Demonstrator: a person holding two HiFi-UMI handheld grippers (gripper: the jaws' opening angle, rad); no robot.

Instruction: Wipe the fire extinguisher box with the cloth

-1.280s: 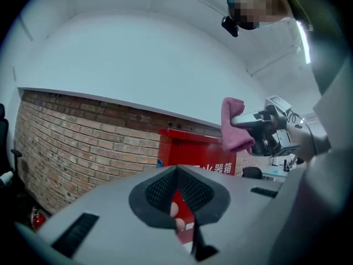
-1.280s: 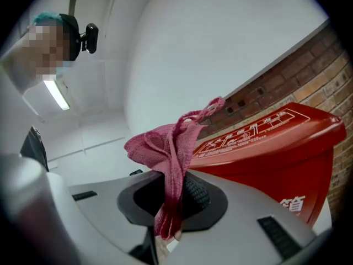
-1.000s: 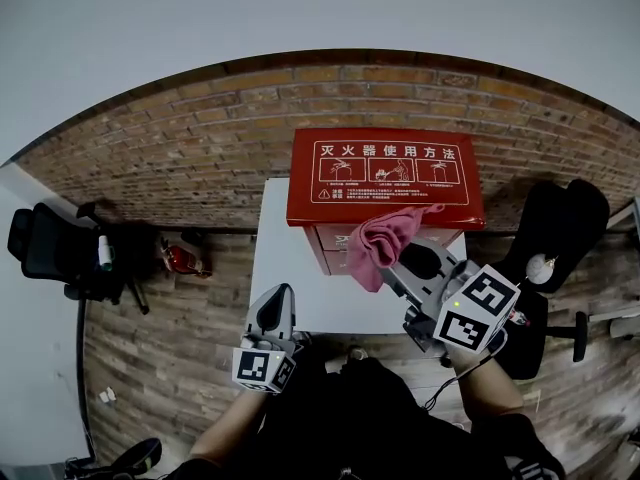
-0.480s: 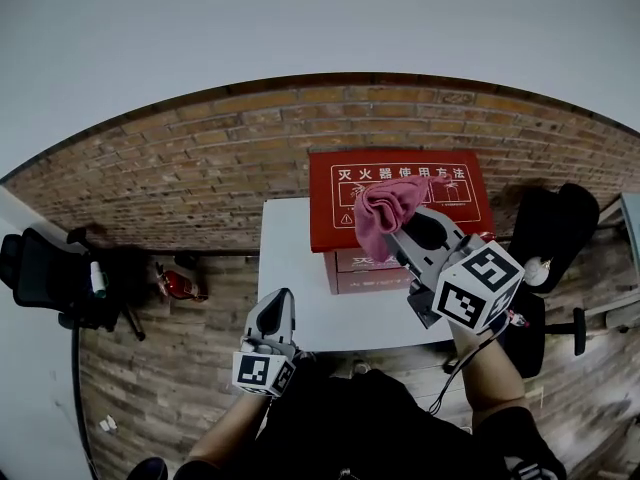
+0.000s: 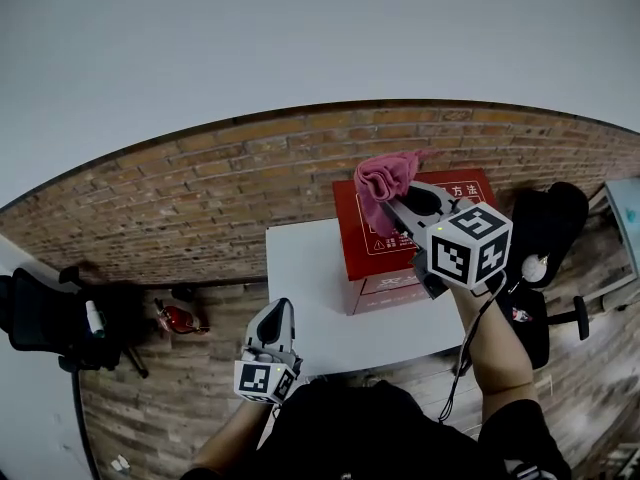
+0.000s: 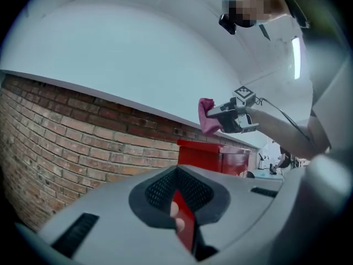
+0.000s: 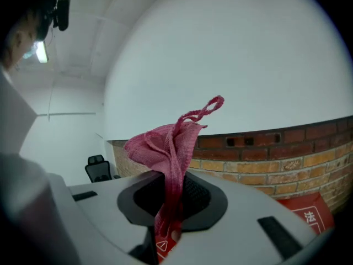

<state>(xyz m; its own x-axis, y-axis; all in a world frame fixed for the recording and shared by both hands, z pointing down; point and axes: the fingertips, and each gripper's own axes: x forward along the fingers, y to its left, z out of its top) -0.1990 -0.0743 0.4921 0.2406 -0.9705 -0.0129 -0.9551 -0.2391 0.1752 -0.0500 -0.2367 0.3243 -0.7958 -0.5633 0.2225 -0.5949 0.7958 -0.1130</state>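
Tabletop point(image 5: 305, 283): white, set against the brick wall; it carries only the box.
Box, place: the fire extinguisher box point(image 5: 362, 238) stands at the tabletop's far right corner, back to the wall, with its lid facing up.
Box, handling: I judge it a stiff, hard-sided case, heavy enough to stay put under a wipe. The painted lid is probably smooth and a little slippery. I would not take hold of it at all. If it slid, I would brace its near left corner with my free jaws.
Box, look: red all over, with a flat lid wider than the body. The lid has white characters and a row of small instruction pictures. The front face below is paler, with more print too small to read.
Right gripper point(image 5: 400, 206): its jaws are clamped on the cloth and raised over the lid. The left gripper view shows a clear gap between cloth and box.
Left gripper point(image 5: 279, 316): its jaws are together with nothing between them, held low off the tabletop's near left edge.
Cloth point(image 7: 165, 148): pink, soft and loosely woven, bunched above my right jaws with one thin loop sticking up.
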